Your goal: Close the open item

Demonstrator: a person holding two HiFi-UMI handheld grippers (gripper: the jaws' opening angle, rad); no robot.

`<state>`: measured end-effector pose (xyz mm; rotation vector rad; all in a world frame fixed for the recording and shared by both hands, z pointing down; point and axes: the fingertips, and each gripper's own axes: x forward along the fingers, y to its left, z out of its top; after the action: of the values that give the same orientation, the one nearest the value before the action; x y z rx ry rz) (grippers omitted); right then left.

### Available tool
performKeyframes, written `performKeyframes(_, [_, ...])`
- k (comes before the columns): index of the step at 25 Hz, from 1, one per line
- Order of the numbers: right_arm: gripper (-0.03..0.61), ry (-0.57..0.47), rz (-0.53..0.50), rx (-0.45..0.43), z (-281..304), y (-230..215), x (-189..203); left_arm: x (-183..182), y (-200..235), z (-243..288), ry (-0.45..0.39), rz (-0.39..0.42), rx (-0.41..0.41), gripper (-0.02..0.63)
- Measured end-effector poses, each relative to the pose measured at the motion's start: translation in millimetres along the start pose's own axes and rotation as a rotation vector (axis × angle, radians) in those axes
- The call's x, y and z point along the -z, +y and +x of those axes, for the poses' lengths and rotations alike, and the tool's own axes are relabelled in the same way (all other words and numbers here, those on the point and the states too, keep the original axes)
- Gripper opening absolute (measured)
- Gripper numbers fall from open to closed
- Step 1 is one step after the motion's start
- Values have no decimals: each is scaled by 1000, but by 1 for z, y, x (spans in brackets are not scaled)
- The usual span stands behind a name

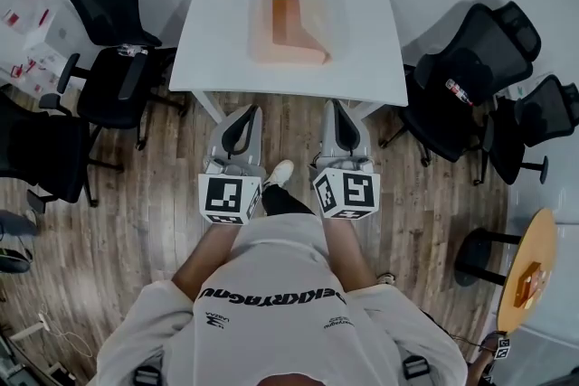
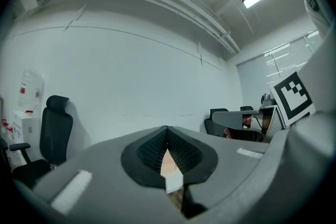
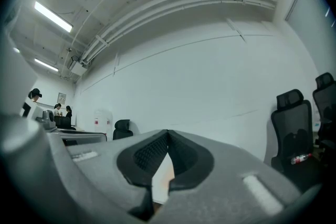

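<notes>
Plastic box [image 1: 288,59] is seen on worktop [image 1: 215,41], lid raised | left gripper [image 1: 244,113] pressed together, empty | right gripper [image 1: 335,108] likewise

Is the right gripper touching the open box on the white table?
Apart. In the head view the right gripper ends near the front edge of the table, and bare table top shows between it and the open box.

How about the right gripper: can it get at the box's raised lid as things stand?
Probably yes. The right gripper hangs by the near edge of the white table, jaws shut, and nothing stands between it and the raised lid of the orange box. It must advance.
</notes>
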<state>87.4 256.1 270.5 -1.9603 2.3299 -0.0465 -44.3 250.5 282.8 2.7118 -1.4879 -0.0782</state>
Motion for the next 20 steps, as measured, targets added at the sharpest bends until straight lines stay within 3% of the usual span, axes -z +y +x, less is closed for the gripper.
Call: performKeyframes(20, [0, 58, 53, -24, 178, -69, 23, 10, 85, 164, 46, 7, -104, 0])
